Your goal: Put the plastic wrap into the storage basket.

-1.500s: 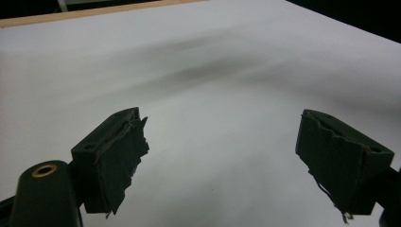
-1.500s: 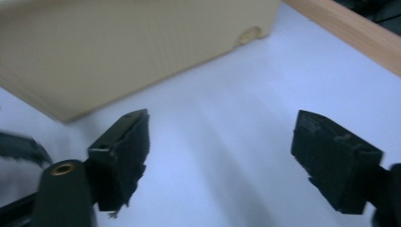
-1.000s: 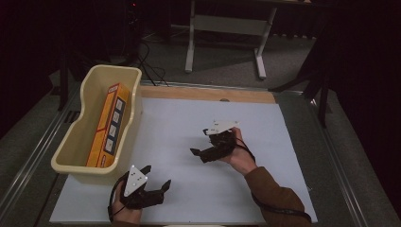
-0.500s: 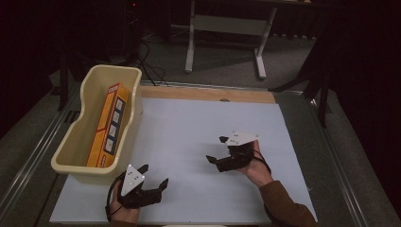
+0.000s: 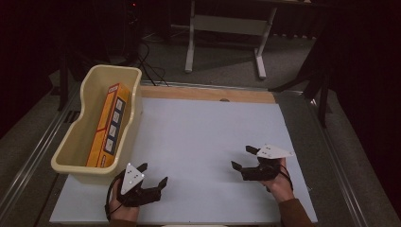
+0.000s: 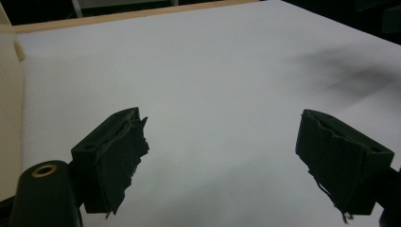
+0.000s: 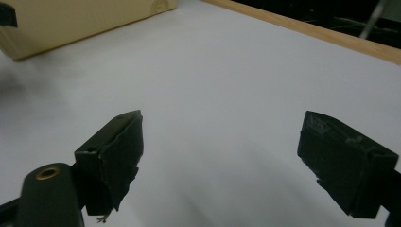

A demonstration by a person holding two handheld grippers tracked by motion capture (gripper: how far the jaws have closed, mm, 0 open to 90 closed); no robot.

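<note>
An orange box (image 5: 109, 124) with a row of white squares on its side lies inside the cream plastic tub (image 5: 133, 78) at the table's left. My left gripper (image 5: 152, 174) rests open at the front left of the white table, just right of the tub's near corner. Its jaws stand wide apart over bare table, as the left gripper view (image 6: 220, 156) shows. My right gripper (image 5: 242, 158) is open at the front right, pointing left toward the tub. In the right gripper view (image 7: 220, 158) nothing lies between its jaws, and the tub's wall (image 7: 71, 19) shows far off.
The white table top (image 5: 203, 137) has a wooden strip (image 5: 208, 93) along its far edge. Metal rails run along both sides. Beyond the table stand a grey stand's legs (image 5: 227, 28) and cables on the floor.
My right gripper has drawn back from the table's middle toward the front right edge. The left gripper has shifted slightly right and stays open.
</note>
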